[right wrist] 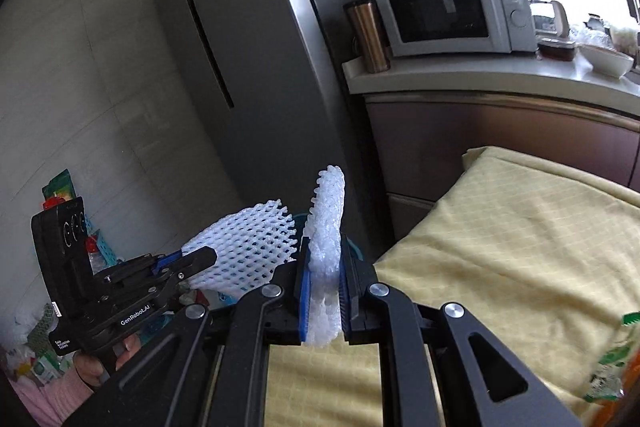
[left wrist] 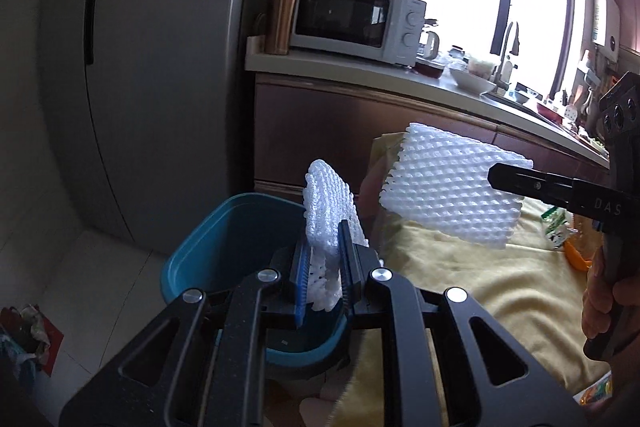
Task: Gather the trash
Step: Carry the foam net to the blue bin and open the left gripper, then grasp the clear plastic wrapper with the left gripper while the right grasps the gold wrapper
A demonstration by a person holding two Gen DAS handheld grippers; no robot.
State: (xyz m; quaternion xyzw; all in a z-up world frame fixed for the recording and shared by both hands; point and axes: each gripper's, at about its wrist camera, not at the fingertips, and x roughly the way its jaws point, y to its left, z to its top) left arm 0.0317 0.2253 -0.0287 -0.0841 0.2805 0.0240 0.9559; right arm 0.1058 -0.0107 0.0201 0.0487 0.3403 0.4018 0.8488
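My left gripper (left wrist: 324,259) is shut on a white foam net sleeve (left wrist: 328,211) and holds it above the teal bin (left wrist: 208,247) beside the table. My right gripper (right wrist: 325,267) is shut on a second white foam net sleeve (right wrist: 326,223) near the table's corner. In the left wrist view the right gripper (left wrist: 500,177) comes in from the right with its sleeve (left wrist: 448,187) held over the yellow tablecloth (left wrist: 500,279). In the right wrist view the left gripper (right wrist: 200,261) shows at the left with its sleeve (right wrist: 248,247), and the bin is mostly hidden behind it.
A grey fridge (left wrist: 160,67) stands to the left. A counter (left wrist: 360,71) behind carries a microwave (left wrist: 352,23), a copper tumbler (left wrist: 282,19) and bowls. Wrappers (left wrist: 560,227) lie on the tablecloth at the right. Bags and bottles (right wrist: 60,219) sit on the floor.
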